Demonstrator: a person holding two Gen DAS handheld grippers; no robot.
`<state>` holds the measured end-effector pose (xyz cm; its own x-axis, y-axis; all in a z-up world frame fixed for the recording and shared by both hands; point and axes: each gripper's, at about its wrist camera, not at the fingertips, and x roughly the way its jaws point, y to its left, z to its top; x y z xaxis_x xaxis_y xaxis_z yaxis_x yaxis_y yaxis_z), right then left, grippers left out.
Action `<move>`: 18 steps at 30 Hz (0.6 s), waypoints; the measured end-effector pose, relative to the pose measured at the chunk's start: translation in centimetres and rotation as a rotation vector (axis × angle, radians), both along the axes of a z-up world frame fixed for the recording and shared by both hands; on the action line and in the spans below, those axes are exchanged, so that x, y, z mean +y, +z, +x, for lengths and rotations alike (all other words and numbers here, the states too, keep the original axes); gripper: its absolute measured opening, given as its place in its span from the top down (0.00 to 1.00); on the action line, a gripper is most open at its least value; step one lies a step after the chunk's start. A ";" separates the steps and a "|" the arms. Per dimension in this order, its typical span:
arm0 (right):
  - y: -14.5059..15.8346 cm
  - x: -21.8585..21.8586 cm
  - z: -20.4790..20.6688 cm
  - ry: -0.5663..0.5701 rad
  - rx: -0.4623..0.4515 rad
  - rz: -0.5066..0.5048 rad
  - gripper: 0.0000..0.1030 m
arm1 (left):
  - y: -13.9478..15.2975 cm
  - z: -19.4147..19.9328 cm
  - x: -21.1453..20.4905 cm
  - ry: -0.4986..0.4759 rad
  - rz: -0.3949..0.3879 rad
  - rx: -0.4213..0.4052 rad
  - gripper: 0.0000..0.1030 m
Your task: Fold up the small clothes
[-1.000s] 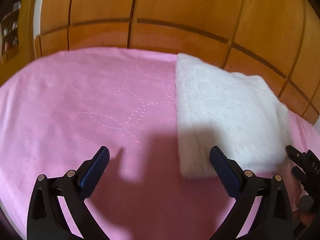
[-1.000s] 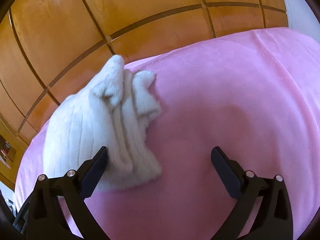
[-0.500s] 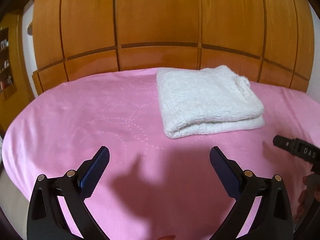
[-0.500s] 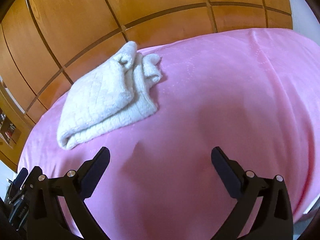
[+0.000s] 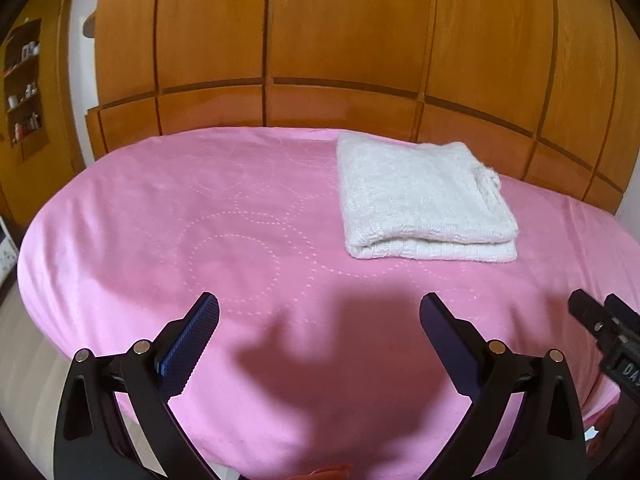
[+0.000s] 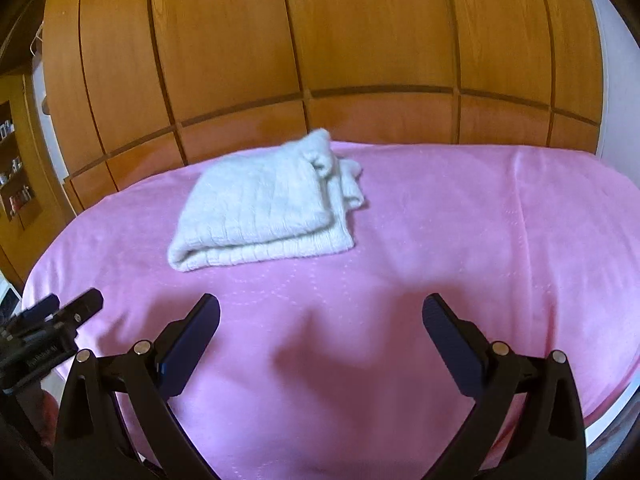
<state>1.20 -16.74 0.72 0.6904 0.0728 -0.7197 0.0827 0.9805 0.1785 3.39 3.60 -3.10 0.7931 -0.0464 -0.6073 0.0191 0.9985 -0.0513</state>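
White knit top (image 5: 420,196) sits folded on the pink blanket (image 5: 200,220); your left gripper (image 5: 319,322) and right gripper (image 6: 320,322) hang spread wide and empty, so looks finished.

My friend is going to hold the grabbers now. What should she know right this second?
Left gripper: open, holding nothing, above the pink bedspread.
Right gripper: open, holding nothing, also clear of the cloth.
White knit garment: folded into a neat stack, lying on the bedspread toward the wooden wardrobe, with some loose ends bunched at its right edge.
Done: this piece looks folded.
Left: maybe tidy those bunched ends; no other clothes show in either view.
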 end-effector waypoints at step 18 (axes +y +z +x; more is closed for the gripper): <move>1.4 1.1 -0.8 0.032 -0.014 -0.012 0.02 | 0.7 -0.7 -0.3 -0.024 0.029 -0.028 0.03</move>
